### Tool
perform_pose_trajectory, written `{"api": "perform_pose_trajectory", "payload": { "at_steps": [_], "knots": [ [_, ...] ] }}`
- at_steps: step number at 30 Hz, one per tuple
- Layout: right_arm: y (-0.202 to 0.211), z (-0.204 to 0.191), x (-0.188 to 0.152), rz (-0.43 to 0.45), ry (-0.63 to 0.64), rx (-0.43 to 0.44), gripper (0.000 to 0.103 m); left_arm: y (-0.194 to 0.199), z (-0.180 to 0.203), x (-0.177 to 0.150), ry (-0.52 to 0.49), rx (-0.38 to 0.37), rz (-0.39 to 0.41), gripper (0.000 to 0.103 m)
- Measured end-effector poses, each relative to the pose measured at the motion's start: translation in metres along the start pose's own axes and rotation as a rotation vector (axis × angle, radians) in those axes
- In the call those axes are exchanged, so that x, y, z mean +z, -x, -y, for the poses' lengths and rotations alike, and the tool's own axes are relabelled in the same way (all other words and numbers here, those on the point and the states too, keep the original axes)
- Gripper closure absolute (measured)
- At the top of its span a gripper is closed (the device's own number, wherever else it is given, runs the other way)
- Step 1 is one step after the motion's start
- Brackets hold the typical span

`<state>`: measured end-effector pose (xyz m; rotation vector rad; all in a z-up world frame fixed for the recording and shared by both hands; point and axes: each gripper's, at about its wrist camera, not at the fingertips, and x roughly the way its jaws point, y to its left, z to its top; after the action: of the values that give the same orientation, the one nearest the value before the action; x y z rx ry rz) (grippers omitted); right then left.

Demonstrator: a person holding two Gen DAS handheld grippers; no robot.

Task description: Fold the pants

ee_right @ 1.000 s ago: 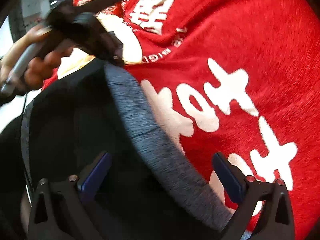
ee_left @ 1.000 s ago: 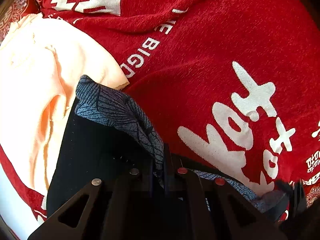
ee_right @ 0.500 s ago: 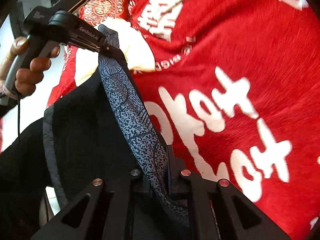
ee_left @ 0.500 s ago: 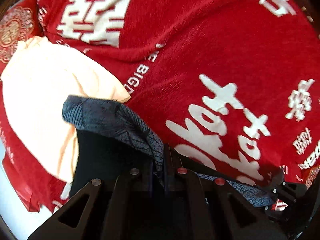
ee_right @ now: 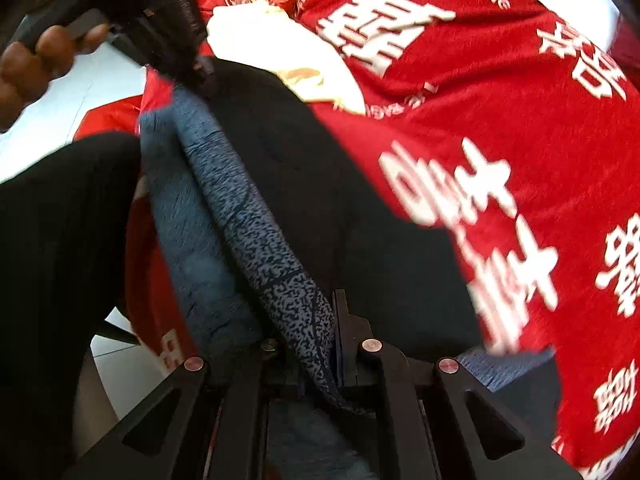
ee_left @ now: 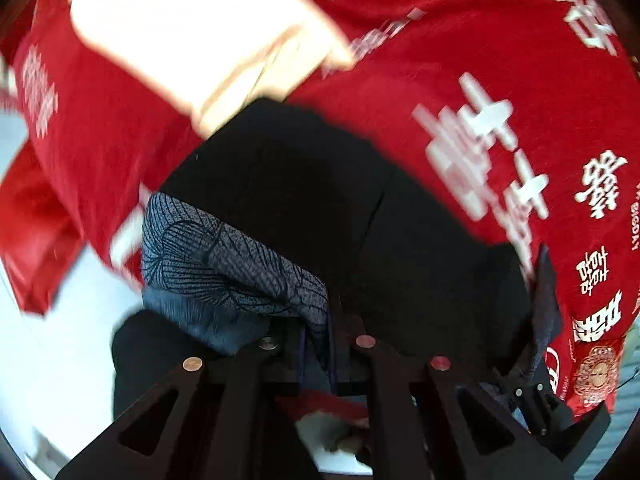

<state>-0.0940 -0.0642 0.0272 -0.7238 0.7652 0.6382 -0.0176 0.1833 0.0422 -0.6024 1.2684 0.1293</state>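
The black pants [ee_left: 320, 208] with a grey-blue patterned waistband [ee_left: 224, 264] hang over the red printed blanket [ee_left: 480, 80]. My left gripper [ee_left: 320, 344] is shut on the waistband. My right gripper [ee_right: 316, 344] is shut on another stretch of the same waistband [ee_right: 264, 248], which runs taut up to the left gripper [ee_right: 160, 28] at the top left of the right wrist view. The black pants [ee_right: 320, 200] spread between both grippers above the blanket [ee_right: 520, 120].
A pale cream garment [ee_left: 192, 28] lies on the blanket beyond the pants; it also shows in the right wrist view [ee_right: 280, 52]. White floor [ee_left: 48, 340] and the blanket's hanging edge [ee_left: 36, 232] lie at the left. A hand [ee_right: 36, 60] holds the left gripper.
The right gripper closed on the waistband. Both grippers have lifted and pulled the pants back toward the blanket's edge, so more black fabric now shows and the cream garment sits farther away.
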Motion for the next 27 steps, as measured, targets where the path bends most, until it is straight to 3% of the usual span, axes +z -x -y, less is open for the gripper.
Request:
{"api": "perform_pose_trajectory", "payload": {
  "at_steps": [4, 8, 11, 14, 16, 18, 19, 22, 27],
  "knots": [
    [-0.010, -0.017, -0.013, -0.023, -0.018, -0.012, 0.092, -0.013, -0.014, -0.007, 0.044, -0.010, -0.022, 0.093],
    [-0.002, -0.020, -0.010, -0.011, -0.023, -0.042, 0.092, -0.010, -0.011, -0.007, 0.024, 0.001, -0.015, 0.092],
    [-0.007, -0.023, -0.013, -0.042, -0.026, -0.040, 0.089, -0.016, -0.020, -0.008, 0.051, 0.016, -0.062, 0.084],
    [-0.012, -0.032, -0.018, -0.048, 0.017, -0.063, 0.084, -0.006, -0.023, -0.012, 0.032, 0.042, -0.052, 0.072],
    [-0.007, -0.031, -0.017, -0.056, 0.009, -0.039, 0.073, 0.008, -0.021, -0.018, -0.011, 0.098, -0.018, 0.056],
    [0.002, -0.031, -0.017, -0.045, 0.005, 0.012, 0.016, 0.019, -0.020, -0.022, -0.055, 0.150, 0.024, 0.045],
    [0.009, -0.032, -0.018, -0.021, 0.013, 0.006, 0.011, 0.026, -0.020, -0.024, -0.072, 0.170, 0.047, 0.045],
    [0.033, -0.032, -0.018, 0.041, 0.017, 0.046, 0.011, 0.043, -0.022, -0.023, -0.084, 0.162, 0.095, 0.045],
    [0.055, 0.011, -0.001, 0.130, -0.189, 0.107, 0.011, 0.053, -0.001, -0.002, -0.124, 0.088, 0.166, 0.045]
  ]
}}
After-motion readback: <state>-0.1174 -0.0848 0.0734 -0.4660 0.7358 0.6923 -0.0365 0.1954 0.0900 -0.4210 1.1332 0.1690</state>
